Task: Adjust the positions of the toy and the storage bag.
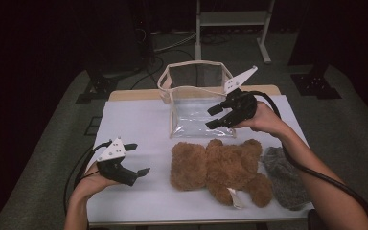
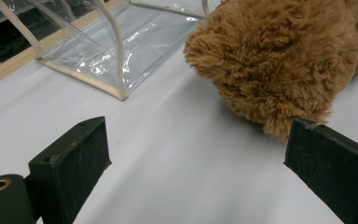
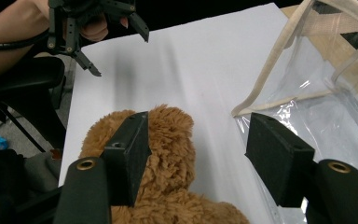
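The counter [image 1: 139,120] in front of me is covered with a white sheet, and it carries everything I work with. At its far middle stands the clear plastic bag [image 1: 194,98] with cream trim, upright with its mouth open at the top. Just in front of the bag, touching or nearly touching its lower edge, the brown teddy bear [image 1: 220,167] lies flat, stretched across the near middle of the counter, a white tag at its near side. A grey fuzzy cloth [image 1: 285,175] lies against the bear's right side, near the counter's right edge.

My right forearm comes in from the lower right and angles up and left, wrist bent so that my right claw [image 1: 214,116] hangs in the air over the bag's front wall, pointing left and slightly down. Its jaws are spread apart with nothing between them; in the right gripper view the bear's fur lies below one jaw and the bag's trimmed corner just beside the other.

My left forearm comes up from the lower left, the hand low at the counter's near left. My left claw [image 1: 138,158] points right toward the bear's head, well apart from it, jaws spread wide and gripping nothing.
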The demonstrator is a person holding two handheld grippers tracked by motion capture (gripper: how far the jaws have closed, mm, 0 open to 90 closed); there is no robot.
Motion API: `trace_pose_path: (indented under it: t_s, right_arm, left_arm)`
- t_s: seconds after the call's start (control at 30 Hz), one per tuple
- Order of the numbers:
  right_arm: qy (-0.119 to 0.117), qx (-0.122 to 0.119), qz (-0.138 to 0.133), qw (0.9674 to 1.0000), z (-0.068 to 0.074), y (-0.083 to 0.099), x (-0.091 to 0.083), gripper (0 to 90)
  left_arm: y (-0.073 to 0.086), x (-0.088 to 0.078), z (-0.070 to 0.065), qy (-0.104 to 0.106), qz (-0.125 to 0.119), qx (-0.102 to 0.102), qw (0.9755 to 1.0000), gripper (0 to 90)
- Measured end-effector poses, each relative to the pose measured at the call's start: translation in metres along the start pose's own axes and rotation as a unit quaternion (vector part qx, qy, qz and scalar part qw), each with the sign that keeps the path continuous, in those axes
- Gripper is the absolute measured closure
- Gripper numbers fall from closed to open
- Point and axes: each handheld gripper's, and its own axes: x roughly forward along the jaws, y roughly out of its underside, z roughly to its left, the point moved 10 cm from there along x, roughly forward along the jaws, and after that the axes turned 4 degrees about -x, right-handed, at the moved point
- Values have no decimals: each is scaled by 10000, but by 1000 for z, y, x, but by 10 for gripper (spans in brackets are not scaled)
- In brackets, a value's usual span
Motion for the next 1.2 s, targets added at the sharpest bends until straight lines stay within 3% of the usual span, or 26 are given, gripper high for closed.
trace_pose_path:
  t_s: [0.5,0.83,0.97,1.2]
  right_arm:
    - [-2,-297,221,9993,-12,-37,11,382]
    - [114,-236,480,9985,-42,-53,13,386]
    - [169,-189,463,9986,-55,-58,12,398]
    - [211,36,617,9979,-78,-53,17,424]
  left_arm:
    - [4,0,-1,67,37,-7,10000,57]
    - [3,-1,-2,95,4,-22,10000,58]
    - [-1,-3,-3,128,-109,-48,9998,58]
    - [0,-5,-3,93,-86,-37,9999,58]
